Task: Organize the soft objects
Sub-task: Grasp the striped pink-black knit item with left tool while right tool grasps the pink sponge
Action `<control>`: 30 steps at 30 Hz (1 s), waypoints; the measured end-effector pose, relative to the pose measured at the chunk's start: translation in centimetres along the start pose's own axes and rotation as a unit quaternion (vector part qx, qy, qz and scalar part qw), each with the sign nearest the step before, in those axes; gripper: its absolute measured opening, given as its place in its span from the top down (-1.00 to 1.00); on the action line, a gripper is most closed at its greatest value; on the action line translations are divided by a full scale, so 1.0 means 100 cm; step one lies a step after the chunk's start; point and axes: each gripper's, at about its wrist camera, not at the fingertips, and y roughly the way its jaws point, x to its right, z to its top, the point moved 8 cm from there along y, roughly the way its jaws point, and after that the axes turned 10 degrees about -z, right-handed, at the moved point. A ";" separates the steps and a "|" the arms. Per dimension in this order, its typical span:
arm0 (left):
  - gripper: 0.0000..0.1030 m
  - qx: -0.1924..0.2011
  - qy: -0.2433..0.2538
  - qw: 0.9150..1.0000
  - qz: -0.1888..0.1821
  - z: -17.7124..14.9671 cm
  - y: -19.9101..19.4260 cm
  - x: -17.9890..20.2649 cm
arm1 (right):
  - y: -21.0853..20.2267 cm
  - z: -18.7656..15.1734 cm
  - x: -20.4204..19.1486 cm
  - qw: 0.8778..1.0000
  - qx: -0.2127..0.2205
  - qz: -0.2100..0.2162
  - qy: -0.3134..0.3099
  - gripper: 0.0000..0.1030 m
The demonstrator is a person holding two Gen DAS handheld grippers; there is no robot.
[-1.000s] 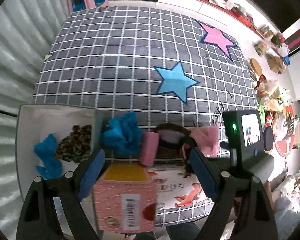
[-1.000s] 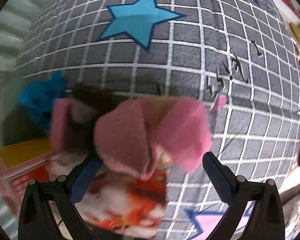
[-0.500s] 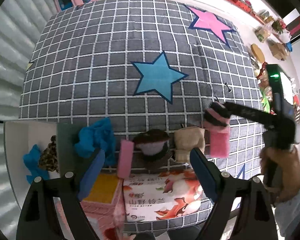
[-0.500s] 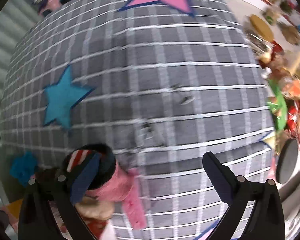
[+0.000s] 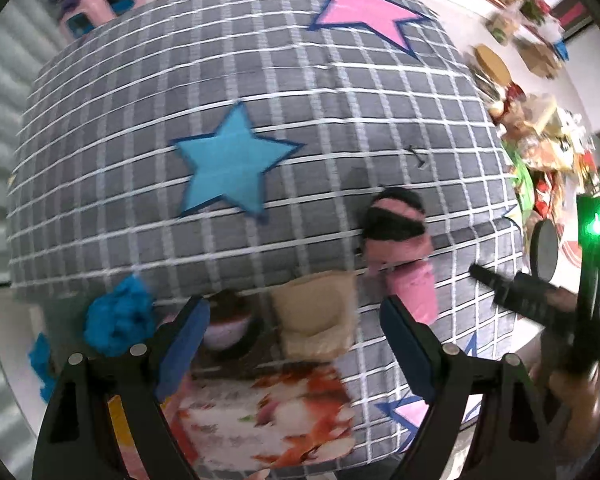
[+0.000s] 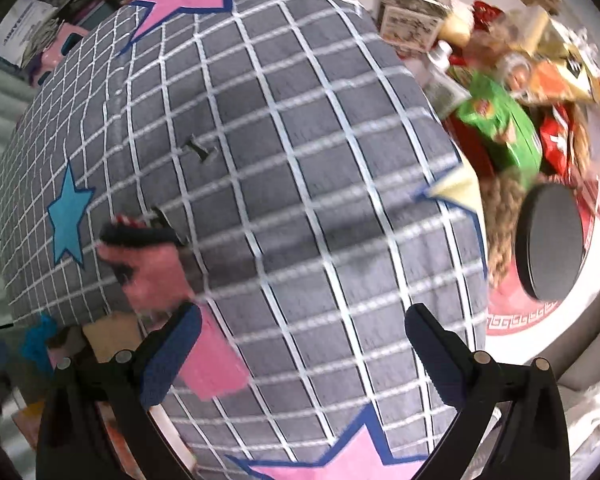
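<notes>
Both grippers, left (image 5: 294, 336) and right (image 6: 300, 344), gaped and held nothing; pink sock (image 5: 400, 240) lay released on the quilt (image 5: 340, 120), with beige piece (image 5: 314, 320) and blue cloth (image 5: 118, 320) apparently unsorted near the tray (image 5: 4, 328).

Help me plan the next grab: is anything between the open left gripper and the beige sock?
Nothing visible blocks it. The left gripper is open, and the beige sock lies on the checked cover directly ahead between its fingers.
</notes>
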 end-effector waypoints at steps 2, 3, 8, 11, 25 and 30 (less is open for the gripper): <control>-0.73 -0.011 0.012 1.000 -0.005 0.009 0.015 0.015 | 0.005 -0.011 0.004 1.000 -0.011 0.005 -0.001 -0.98; -0.73 -0.017 0.015 1.000 -0.011 0.015 0.027 0.024 | 0.008 -0.014 0.008 1.000 -0.014 0.008 -0.001 -0.98; -0.73 -0.034 0.017 0.999 -0.027 0.035 0.064 0.049 | 0.008 -0.030 0.015 1.000 -0.013 0.026 -0.009 -0.99; -0.73 -0.049 0.016 0.998 -0.022 0.043 0.088 0.055 | 0.007 -0.039 0.012 0.999 -0.008 0.033 -0.033 -0.99; 0.29 -0.097 -0.005 0.995 -0.037 0.043 0.125 0.051 | 0.003 -0.069 -0.067 0.990 0.003 0.046 -0.131 -0.99; 0.48 -0.066 0.000 0.998 -0.018 0.047 0.105 0.037 | 0.009 -0.067 -0.093 0.989 -0.001 0.049 -0.137 -0.99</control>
